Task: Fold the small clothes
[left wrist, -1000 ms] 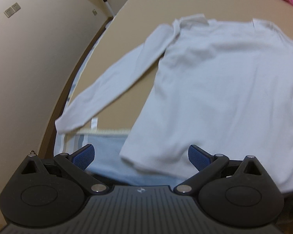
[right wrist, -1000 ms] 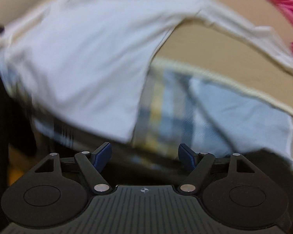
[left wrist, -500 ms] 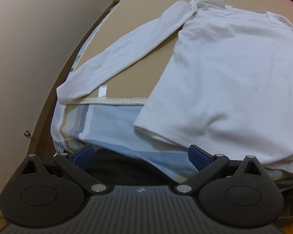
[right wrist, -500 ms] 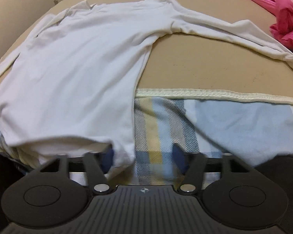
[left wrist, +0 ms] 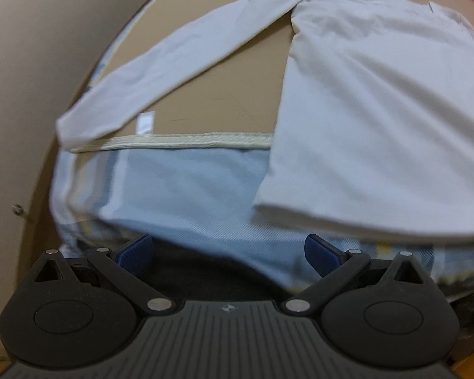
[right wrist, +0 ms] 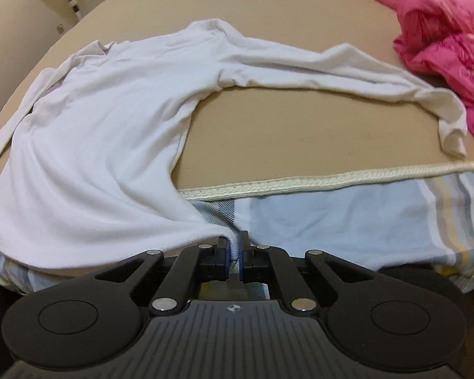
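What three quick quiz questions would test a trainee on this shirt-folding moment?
1. True or false: the right hand-held gripper is shut on the white shirt's hem corner.
2. Which stands open with nothing between its pads? A) left hand-held gripper B) right hand-held gripper
3. What colour is the clothing pile beyond the shirt's far sleeve?

Key: 1 true; 2 A; 3 pink.

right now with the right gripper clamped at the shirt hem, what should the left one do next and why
Probably close the left gripper on the near hem corner of the white shirt: its jaws are open short of it, while the right gripper is shut at the other corner.
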Demonstrator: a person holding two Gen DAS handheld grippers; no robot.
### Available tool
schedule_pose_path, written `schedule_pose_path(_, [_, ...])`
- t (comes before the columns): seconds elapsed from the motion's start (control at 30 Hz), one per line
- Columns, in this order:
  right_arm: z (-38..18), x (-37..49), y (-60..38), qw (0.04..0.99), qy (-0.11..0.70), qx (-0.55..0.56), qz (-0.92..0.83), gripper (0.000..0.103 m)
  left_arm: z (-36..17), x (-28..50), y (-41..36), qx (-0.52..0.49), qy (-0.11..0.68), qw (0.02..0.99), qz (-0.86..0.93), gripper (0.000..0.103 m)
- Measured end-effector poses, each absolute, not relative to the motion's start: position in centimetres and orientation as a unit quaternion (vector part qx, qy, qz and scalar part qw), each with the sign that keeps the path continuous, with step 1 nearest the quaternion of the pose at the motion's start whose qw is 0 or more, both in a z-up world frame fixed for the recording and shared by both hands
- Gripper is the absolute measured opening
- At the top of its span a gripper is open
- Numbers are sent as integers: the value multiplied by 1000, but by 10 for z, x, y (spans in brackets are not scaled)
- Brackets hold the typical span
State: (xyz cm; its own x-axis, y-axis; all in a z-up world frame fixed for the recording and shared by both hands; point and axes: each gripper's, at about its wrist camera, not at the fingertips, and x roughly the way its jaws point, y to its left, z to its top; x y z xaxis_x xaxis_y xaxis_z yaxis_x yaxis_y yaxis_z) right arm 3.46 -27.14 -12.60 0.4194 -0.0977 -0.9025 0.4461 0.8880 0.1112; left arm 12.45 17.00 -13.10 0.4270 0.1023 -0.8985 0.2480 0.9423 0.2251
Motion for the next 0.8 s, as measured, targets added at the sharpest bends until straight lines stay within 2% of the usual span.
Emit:
schedule_pose_path(0.13, [-134,39,-263,821,524,155,-166,4,-146,148,166,136,547,824,-51,102])
schedule_pose_path(0.3, [-143,36,-267,811,528,184,-174,5,-154,162,161,143,552,819,-59,96])
schedule_pose_path(0.57, [-147,39,-287,795,520,249,-189,5,-148,137,157,257,498,820,-116,97])
schedule_pose_path(0.8, [-148,50,-297,790,521,255,-196,5,-154,162,182,182,531,821,-103,97])
